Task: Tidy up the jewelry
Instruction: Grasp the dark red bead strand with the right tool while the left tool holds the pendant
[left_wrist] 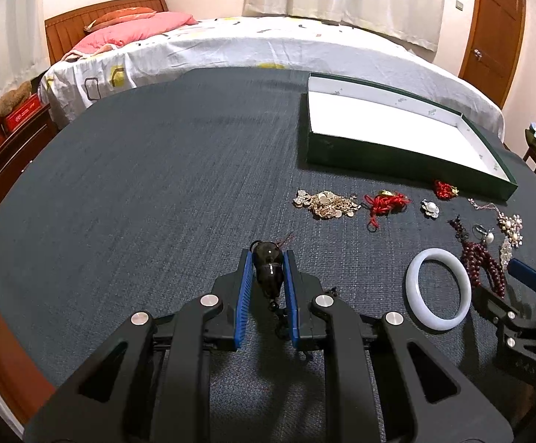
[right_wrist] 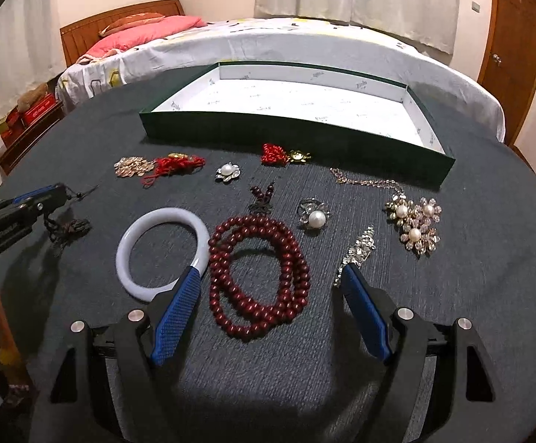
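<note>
Right gripper with blue fingers spread either side of a dark red bead necklace on the dark desk, white bangle just left, pearl brooches right, green tray beyond

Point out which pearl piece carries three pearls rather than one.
The flower cluster brooch at the far right, on a chain. The ring and the small flower brooch each hold a single pearl.

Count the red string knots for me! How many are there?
2. One knot lies on the cloth left of the pearl flower, beside a gold pile. The other knot lies right by the box. None seem hidden.
</note>
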Tool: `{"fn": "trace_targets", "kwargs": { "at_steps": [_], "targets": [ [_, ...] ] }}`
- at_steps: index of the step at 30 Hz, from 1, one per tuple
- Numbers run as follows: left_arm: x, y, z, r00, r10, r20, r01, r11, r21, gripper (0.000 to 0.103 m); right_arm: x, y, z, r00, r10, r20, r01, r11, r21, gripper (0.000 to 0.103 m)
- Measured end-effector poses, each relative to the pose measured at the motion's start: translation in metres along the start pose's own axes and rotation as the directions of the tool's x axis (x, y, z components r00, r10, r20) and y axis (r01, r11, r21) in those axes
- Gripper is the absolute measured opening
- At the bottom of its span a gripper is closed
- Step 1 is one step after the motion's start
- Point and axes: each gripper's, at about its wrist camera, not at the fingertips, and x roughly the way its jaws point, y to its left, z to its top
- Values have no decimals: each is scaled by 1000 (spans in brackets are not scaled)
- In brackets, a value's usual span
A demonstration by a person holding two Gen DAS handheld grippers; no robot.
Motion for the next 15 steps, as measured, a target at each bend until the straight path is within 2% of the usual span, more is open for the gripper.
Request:
{"fn": "trace_targets", "kwargs": {
  "at_steps": [7, 10, 15],
  "targets": [
    [2, 2, 1, 1000, -1, -3, 1, 1000, -4, 17, 9, 3, 6, 1000, -8, -11, 8, 1000, -13, 73],
    [3, 2, 1, 1000, 3, -1, -3, 1000, 0, 17, 10, 4, 7, 1000, 15, -12, -15, 1000, -7, 60],
    [3, 1, 1, 1000, 3, -1, -3, 1000, 0, 17, 9, 4, 7, 999, 41, -3, -41, 999, -4, 32]
  ]
}}
